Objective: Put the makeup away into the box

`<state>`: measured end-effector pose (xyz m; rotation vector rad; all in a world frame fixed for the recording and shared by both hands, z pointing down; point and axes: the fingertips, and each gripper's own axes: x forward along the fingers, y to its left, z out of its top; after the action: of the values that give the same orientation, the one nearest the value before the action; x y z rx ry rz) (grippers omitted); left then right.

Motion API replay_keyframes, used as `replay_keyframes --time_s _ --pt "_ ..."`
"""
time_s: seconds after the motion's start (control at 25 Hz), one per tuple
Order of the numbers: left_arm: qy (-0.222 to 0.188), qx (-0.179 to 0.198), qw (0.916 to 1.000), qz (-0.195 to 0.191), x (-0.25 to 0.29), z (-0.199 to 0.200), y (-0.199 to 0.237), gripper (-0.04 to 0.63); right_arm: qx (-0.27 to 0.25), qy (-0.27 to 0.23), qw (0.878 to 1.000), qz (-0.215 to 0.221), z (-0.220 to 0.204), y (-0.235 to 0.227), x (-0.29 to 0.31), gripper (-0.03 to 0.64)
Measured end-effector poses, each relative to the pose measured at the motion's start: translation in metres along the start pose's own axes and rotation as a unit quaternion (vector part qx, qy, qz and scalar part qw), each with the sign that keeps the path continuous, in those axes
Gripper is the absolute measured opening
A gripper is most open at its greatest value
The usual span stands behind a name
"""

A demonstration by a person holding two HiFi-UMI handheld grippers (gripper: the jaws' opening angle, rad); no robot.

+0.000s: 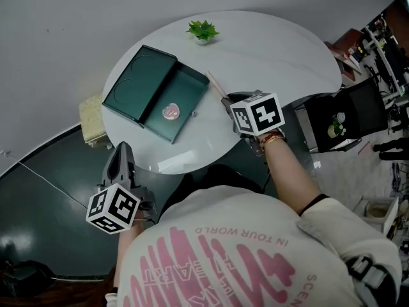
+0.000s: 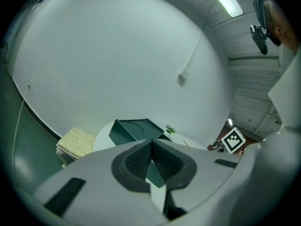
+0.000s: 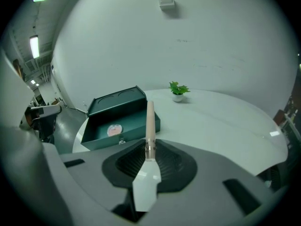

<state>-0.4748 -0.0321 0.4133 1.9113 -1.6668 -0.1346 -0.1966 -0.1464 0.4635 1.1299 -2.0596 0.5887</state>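
Pale wall and dark floor (image 1: pixel 45 190) surround one round white table (image 1: pixel 287 50). At the upper left of my head view one green box (image 1: pixel 137 85) lies open on it. Of my two grippers, the left gripper (image 2: pixel 151 142) sits off the table's lower left edge, jaws pressed together on nothing. The right gripper (image 3: pixel 150 149) pinches one beige makeup pencil (image 3: pixel 149 119) just right of the box. One potted plant (image 1: pixel 202 31) stands at top, and one pink compact (image 1: pixel 170 111) rests inside the box.
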Motion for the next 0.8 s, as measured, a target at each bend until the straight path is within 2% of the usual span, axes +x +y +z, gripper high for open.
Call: replay_keyframes --time_s 0.2,0.36,0.8 --pt "-0.006 -0.001 1.0 0.001 -0.011 0.001 0.01 0.003 -0.024 -0.002 1.0 0.018 0.002 0.028 0.0 0.063" --pt "-0.013 -0.003 0.9999 0.007 -0.023 0.002 0.018 0.003 -0.066 0.016 0.997 0.033 0.002 0.048 0.001 0.063" --pt "-0.029 -0.022 0.9987 0.036 -0.034 0.002 0.036 0.003 -0.163 0.092 0.978 0.088 0.004 0.077 0.022 0.063"
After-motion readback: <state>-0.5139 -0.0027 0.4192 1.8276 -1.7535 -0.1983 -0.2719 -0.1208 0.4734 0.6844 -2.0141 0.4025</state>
